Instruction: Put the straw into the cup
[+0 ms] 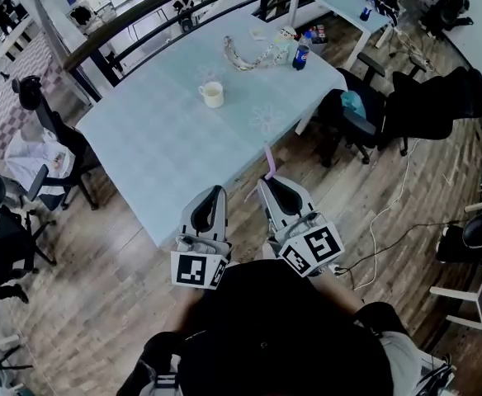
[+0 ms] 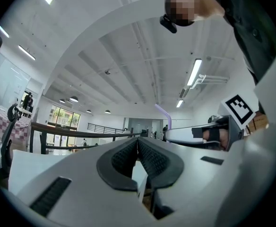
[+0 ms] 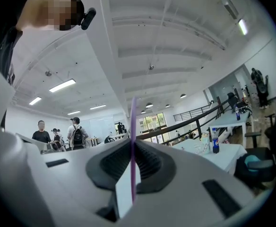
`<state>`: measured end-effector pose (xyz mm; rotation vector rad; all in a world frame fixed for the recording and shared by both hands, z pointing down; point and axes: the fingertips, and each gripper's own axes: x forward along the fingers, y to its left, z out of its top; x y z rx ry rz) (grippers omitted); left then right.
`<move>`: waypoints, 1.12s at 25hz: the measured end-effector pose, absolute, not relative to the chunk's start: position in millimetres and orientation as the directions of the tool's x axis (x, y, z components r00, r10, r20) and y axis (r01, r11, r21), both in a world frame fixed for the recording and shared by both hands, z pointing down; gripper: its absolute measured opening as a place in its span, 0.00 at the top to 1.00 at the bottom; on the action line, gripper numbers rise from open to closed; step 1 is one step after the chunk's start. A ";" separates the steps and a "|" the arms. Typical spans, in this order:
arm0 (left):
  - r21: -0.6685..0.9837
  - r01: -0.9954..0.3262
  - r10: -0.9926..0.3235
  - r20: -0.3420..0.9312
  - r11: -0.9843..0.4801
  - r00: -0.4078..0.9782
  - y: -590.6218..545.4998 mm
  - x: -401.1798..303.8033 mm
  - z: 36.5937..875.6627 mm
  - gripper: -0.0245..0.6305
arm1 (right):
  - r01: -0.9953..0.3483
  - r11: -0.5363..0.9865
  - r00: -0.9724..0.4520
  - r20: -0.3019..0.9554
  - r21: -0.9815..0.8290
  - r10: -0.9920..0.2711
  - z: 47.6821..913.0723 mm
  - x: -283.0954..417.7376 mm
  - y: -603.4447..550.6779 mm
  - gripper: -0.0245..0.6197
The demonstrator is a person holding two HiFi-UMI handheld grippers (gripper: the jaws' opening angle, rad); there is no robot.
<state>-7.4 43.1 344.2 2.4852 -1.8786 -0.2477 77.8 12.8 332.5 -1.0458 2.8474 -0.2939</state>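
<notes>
Lilac plastic, thin and hollow, the straw [image 3: 133, 141] stands upright in the right gripper [image 3: 132, 144], closest to the person. That gripper's fingers [image 3: 150, 162] are closed on the straw's lower part, and most of its length rises free above them. Just to the left, the left gripper [image 2: 138, 143] has its fingers [image 2: 153, 157] pressed together with nothing between them.

The straw probably weighs almost nothing and bends easily. A hard squeeze would flatten or kink it, and its smooth wall could slide between the pads. The low hold leaves a long free end that may wobble. A grip nearer the middle would likely steady the tip while leaving enough length to reach into the cup.

From the head view, both grippers are short of the near edge of the pale blue surface [image 1: 158, 139]. The cream cup [image 1: 213, 95] stands upright out in the middle of the surface, well apart from the straw. Its mouth is open and nothing stands around it. Farther back, near the far right corner, a dark bottle [image 1: 300, 57] stands among a few small items too small to name.
</notes>
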 end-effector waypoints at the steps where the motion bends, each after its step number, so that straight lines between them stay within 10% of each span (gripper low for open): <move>1: 0.109 -0.959 -0.962 -0.114 -0.262 0.250 35.4 -3.2 343.7 0.94 | -0.620 0.755 -0.770 -0.020 -0.215 -0.638 332.4 81.6 3.5 0.91; 28: 0.123 -0.992 -0.995 -0.095 0.013 -0.025 -114.8 76.4 342.9 0.94 | -0.389 0.887 -0.913 -0.025 -0.250 -0.407 335.9 156.2 -164.0 0.91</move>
